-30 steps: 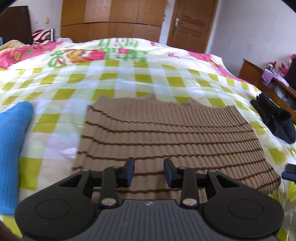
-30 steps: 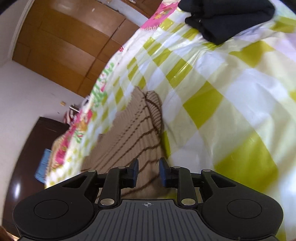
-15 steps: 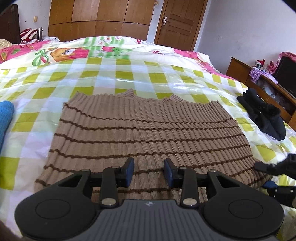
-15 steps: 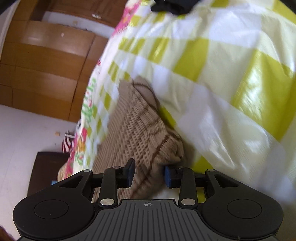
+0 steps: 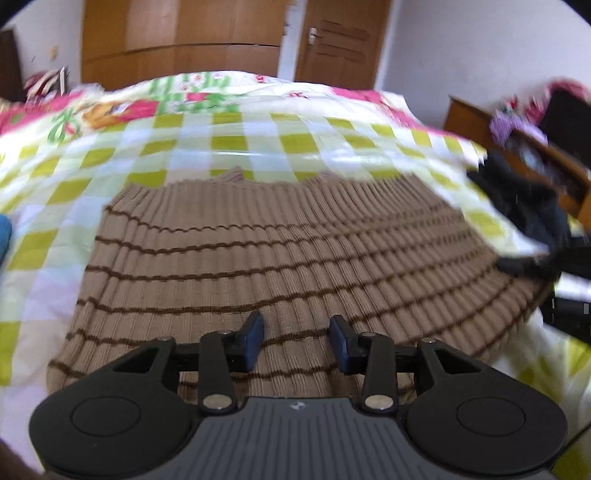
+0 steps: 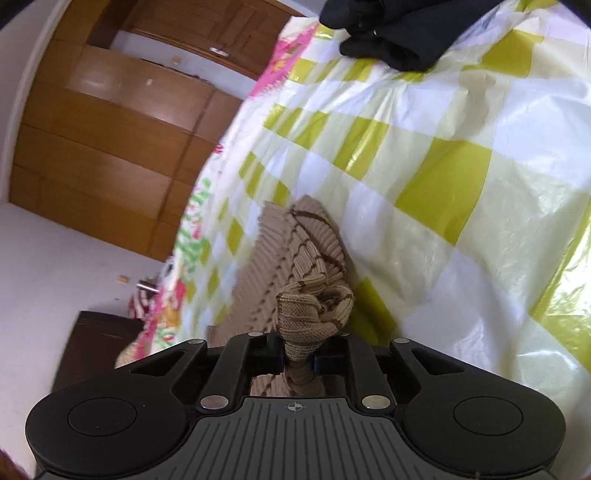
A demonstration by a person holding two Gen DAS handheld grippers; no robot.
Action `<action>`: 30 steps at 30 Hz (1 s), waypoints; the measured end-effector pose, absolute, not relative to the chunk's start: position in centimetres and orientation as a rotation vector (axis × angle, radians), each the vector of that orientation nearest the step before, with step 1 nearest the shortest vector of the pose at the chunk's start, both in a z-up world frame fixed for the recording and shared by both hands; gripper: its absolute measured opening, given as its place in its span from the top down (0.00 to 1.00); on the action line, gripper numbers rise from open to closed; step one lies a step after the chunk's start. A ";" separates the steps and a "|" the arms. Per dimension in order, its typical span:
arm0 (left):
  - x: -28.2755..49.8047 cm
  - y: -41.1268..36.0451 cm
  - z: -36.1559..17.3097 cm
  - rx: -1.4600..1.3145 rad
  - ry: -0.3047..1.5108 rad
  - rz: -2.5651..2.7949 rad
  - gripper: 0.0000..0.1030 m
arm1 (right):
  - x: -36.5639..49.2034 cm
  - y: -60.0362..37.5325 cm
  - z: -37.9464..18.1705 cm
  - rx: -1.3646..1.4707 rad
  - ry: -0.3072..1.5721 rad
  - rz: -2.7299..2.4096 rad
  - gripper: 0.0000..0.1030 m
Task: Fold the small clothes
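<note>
Barely begun: brown striped top [image 5: 280,258] lies flat on the bed [image 5: 229,147], unfolded. Right gripper [image 6: 297,360] pinches its bunched corner; left gripper [image 5: 297,339] hovers spread wide, empty.

Left wrist cam: low over sweater [image 5: 280,258], level, facing wardrobe [image 5: 177,37] across bed. Right wrist cam: rolled sideways, tight on sweater's edge [image 6: 306,295], facing wardrobe too. Both share sweater, checkered bedspread [image 5: 243,142], black clothes pile [image 6: 391,33].
</note>
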State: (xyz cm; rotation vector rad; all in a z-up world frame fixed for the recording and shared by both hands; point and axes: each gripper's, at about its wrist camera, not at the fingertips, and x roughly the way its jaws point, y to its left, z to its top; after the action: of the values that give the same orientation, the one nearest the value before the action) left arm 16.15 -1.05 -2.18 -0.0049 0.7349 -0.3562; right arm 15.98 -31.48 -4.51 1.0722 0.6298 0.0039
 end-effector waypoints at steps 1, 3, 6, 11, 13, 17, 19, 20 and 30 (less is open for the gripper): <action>16.0 -1.1 -2.1 0.007 0.726 -0.359 0.50 | 16.5 -31.2 -4.8 1.065 0.644 0.004 0.82; 15.7 -0.3 -1.6 -0.034 0.709 -0.372 0.50 | 17.3 -30.9 -5.2 1.060 0.672 -0.010 0.82; 15.8 1.4 -1.4 -0.056 0.695 -0.330 0.49 | 17.4 -31.2 -4.4 1.077 0.656 -0.026 0.87; 15.5 4.4 -2.2 -0.171 0.757 -0.345 0.49 | 18.8 -26.1 2.2 0.779 0.582 0.071 0.88; 15.0 5.7 -2.0 -0.187 0.762 -0.327 0.49 | 19.5 -21.8 4.8 0.597 0.559 0.155 0.88; 13.9 9.0 -2.2 -0.283 0.796 -0.304 0.49 | 19.6 -11.0 7.2 0.181 0.539 0.387 0.89; 13.4 10.1 -2.5 -0.324 0.811 -0.312 0.49 | 19.1 -5.6 5.8 -0.060 0.533 0.477 0.90; 13.1 10.4 -2.6 -0.338 0.809 -0.312 0.49 | 19.1 -3.9 4.9 -0.112 0.555 0.509 0.91; 12.3 12.1 -2.7 -0.400 0.794 -0.322 0.48 | 18.7 -1.6 2.4 -0.159 0.676 0.494 0.92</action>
State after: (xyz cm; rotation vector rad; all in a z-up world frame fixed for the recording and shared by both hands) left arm 12.30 12.06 -2.70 -0.3997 0.7937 -0.3220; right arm 18.65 -1.61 2.44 -0.1592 0.6761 0.4943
